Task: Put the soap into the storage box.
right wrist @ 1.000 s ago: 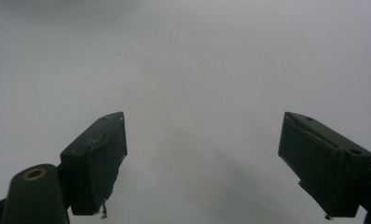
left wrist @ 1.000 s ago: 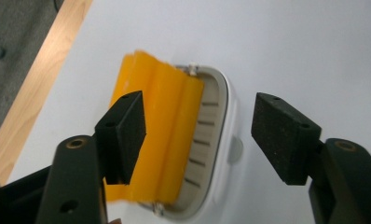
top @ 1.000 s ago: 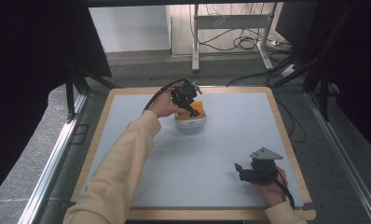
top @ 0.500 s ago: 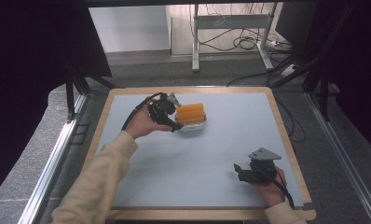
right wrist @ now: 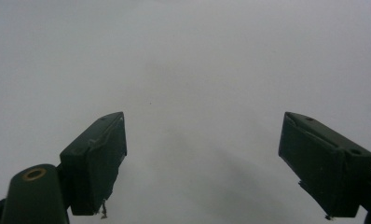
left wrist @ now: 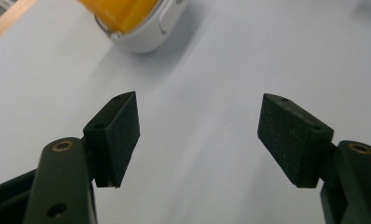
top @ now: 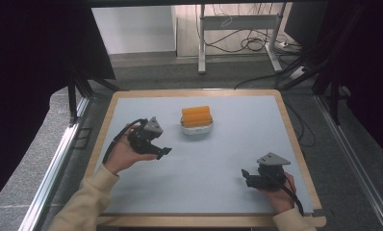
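A white dish [top: 196, 130] sits on the pale blue mat [top: 218, 163] toward the far middle of the table, holding an orange ridged block [top: 196, 116] whose long axis runs left to right, tilted slightly up at its right end. The left gripper [top: 161, 151] is near the dish on its left and nearer side, jaws spread wide and empty, pointing right. The right gripper [top: 245, 175] rests at the near right, well apart from the dish, jaws also wide open and holding nothing.

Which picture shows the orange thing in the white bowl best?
The high view: the whole orange thing sits atop the white bowl, unobstructed. The left gripper view catches just a cropped corner of it at its top edge.
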